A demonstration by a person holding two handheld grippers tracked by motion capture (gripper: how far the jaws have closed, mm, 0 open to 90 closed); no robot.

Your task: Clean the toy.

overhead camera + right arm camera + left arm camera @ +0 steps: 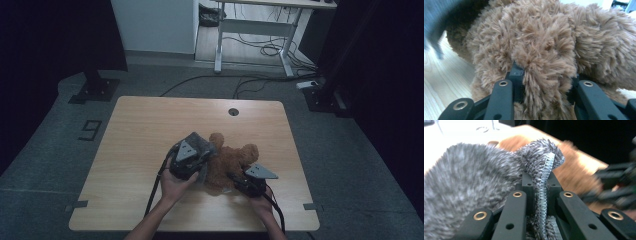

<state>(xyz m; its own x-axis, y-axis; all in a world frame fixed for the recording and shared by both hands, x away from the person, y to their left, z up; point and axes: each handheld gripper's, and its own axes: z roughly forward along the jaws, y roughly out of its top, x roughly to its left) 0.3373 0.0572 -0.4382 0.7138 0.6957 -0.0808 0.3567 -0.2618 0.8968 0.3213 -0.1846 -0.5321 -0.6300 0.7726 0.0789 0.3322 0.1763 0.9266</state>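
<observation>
At a wooden table [140, 125], I am working a brown plush bear [232, 159] and a grey fuzzy cloth [199, 144] with a gripper in each hand. The bear is lying on the tabletop directly ahead of my right gripper [239, 181] and just to the right of my left gripper [192, 167], touching the cloth. The cloth is bunching up over and ahead of my left gripper [541, 192], its stitched hem [546, 177] running up between the jaws, which are pressed tight on that fold. My right gripper [544, 82] is pinching a thick tuft of the bear's fur [541, 57], the jaws sunk into the pile on either side. The risk from here, as I judge it: the right grip is holding fur more than body, so a pull could let the bear slide free, and the narrow hem could slip out of the left jaws if the cloth snags on the bear
</observation>
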